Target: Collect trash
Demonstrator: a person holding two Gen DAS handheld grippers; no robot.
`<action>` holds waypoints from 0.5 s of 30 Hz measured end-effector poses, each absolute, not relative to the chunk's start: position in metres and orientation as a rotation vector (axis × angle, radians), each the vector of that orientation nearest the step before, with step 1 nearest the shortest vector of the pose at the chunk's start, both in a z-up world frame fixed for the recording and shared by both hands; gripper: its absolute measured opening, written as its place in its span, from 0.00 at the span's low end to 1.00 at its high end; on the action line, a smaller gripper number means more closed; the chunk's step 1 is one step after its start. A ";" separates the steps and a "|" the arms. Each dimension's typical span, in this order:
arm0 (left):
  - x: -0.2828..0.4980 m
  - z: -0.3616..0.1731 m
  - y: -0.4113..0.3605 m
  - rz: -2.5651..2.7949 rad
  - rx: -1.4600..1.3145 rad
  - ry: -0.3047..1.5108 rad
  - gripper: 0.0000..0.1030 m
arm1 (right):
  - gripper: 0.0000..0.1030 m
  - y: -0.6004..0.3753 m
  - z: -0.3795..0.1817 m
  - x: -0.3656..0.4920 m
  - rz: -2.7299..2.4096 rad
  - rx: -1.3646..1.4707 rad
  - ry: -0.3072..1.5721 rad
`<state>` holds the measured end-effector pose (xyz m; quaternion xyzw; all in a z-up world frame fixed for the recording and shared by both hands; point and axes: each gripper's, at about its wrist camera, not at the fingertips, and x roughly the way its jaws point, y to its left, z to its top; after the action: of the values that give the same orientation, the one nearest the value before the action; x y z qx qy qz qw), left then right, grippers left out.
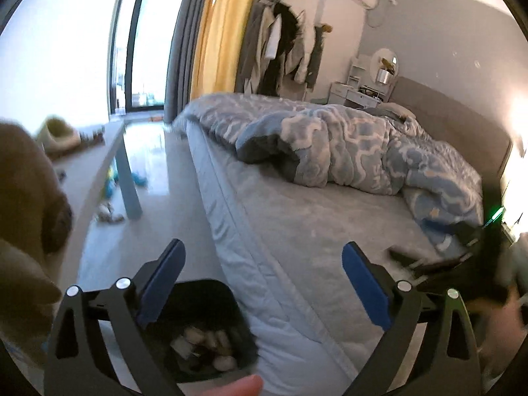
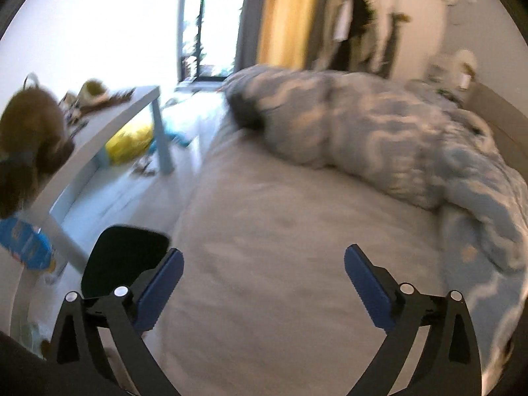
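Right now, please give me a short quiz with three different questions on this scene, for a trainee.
1. True or false: the left tool holds a piece of trash.
2. Where does the black bin stand? A) on the bed B) on the floor beside the bed C) under the white table
3. Fill in: the bin already contains crumpled ____.

Key: 1 false, both tools stand open and empty; 2 B; 3 trash.
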<state>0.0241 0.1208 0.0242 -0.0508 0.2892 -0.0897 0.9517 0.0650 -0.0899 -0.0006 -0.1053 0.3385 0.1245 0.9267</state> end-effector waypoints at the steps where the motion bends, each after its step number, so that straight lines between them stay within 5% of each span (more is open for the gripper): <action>1: 0.018 0.026 0.115 -0.179 -0.077 0.577 0.96 | 0.97 -0.101 0.005 0.059 0.245 -0.201 0.678; 15: -0.065 0.049 0.068 -0.076 0.026 0.493 0.97 | 0.97 -0.245 0.058 -0.092 0.112 -0.058 0.488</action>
<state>-0.0646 0.0679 0.0488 0.0129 0.2437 -0.0374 0.9690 -0.0919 -0.2446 0.0580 -0.0287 0.2416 0.0554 0.9684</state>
